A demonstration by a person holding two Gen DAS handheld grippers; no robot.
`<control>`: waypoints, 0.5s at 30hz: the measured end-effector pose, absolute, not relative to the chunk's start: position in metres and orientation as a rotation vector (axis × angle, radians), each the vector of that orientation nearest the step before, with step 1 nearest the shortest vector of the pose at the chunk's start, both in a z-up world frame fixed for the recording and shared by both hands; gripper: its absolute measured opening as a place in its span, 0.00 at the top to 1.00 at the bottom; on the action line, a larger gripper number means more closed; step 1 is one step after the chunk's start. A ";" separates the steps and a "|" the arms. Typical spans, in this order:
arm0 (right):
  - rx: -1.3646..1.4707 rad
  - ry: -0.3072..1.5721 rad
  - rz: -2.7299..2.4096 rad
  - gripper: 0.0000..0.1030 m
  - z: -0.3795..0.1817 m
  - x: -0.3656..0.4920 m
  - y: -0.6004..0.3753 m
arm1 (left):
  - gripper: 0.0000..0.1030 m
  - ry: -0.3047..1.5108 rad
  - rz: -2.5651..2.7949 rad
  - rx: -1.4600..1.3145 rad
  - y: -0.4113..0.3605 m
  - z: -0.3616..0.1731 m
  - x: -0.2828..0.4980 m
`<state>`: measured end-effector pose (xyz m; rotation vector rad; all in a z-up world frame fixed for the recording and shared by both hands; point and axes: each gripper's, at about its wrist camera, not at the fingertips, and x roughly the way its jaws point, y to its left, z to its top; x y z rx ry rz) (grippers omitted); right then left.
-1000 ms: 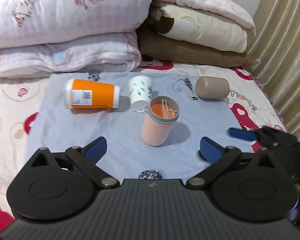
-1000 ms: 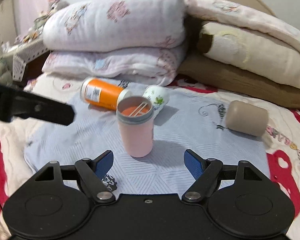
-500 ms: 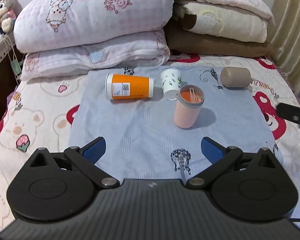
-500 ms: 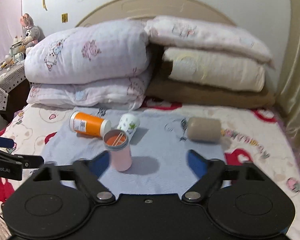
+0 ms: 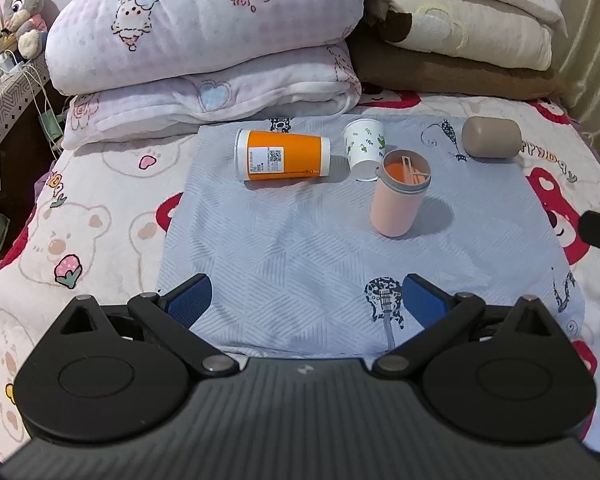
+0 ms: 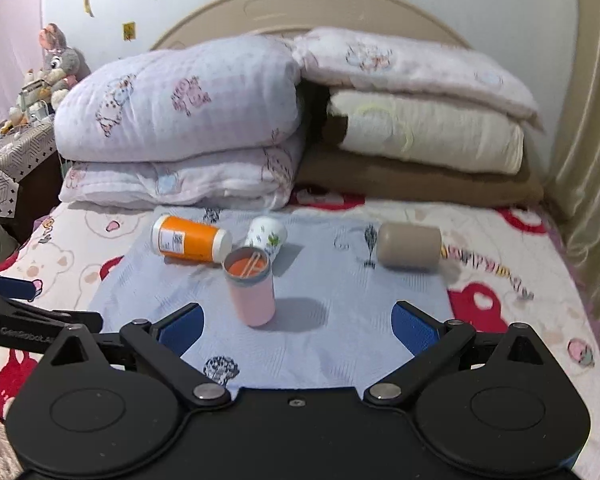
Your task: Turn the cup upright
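Note:
A pink cup (image 5: 398, 196) with a grey rim stands upright on the blue cloth (image 5: 300, 256); it also shows in the right wrist view (image 6: 252, 284). An orange cup (image 5: 282, 155) (image 6: 190, 238) lies on its side. A small white leaf-print cup (image 5: 365, 152) (image 6: 266, 236) lies tilted behind the pink one. A beige cup (image 5: 491, 137) (image 6: 409, 245) lies on its side at the right. My left gripper (image 5: 305, 298) and right gripper (image 6: 296, 326) are both open and empty, well back from the cups.
Stacked pillows and folded quilts (image 5: 204, 32) line the headboard behind the cloth. A side table with plush toys (image 6: 24, 120) stands at the left. A curtain (image 6: 588, 160) hangs at the right. The bedsheet (image 5: 80, 220) surrounds the cloth.
Both grippers have pulled back and up from the pink cup, which stays upright on the cloth. The other cups have not moved.

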<state>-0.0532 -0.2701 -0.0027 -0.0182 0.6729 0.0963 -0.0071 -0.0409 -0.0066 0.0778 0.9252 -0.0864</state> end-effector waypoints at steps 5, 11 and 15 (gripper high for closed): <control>0.010 0.712 0.017 0.01 -0.012 -0.046 -0.273 | 0.00 0.933 -0.086 0.084 -0.038 -0.006 -0.008; -0.016 0.724 -0.004 0.01 -0.012 -0.048 -0.267 | 0.00 0.946 -0.096 0.062 -0.032 -0.006 -0.009; -0.032 0.730 -0.002 0.01 -0.012 -0.048 -0.262 | 0.00 0.960 -0.081 0.050 -0.027 -0.008 -0.008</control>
